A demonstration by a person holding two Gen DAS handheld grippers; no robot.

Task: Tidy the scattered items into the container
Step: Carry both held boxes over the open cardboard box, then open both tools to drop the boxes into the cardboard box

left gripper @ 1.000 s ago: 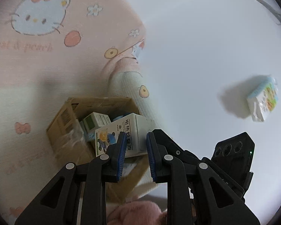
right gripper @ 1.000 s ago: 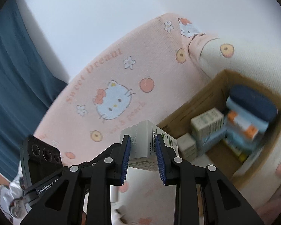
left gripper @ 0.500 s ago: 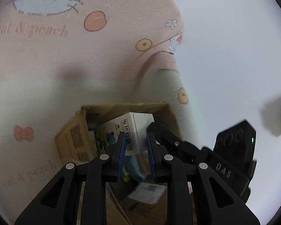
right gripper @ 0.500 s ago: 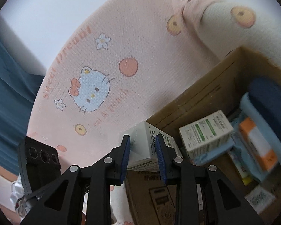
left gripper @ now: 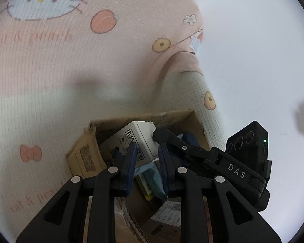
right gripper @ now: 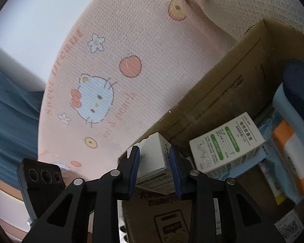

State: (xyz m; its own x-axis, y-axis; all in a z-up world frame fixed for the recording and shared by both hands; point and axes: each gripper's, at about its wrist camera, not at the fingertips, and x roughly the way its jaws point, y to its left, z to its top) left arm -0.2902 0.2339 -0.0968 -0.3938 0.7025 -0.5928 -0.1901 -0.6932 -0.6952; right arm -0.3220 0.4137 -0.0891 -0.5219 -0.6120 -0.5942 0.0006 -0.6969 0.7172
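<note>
Just now the right gripper [right gripper: 154, 170] jaws clamp a white box [right gripper: 155, 160] over the cardboard box [right gripper: 223, 93]; left gripper [left gripper: 146, 167] jaws stand apart, empty.

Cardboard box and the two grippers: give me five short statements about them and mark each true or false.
1. The right gripper is shut on a white box. True.
2. The cardboard box holds nothing. False: it holds several packages, among them a green-labelled box.
3. The left gripper grips a package. False: its blue pads stand apart with nothing between them.
4. The cardboard box rests against a pink cat-print blanket. True.
5. The held white box lies flat on the blanket. False: it hangs at the cardboard box's rim.
</note>
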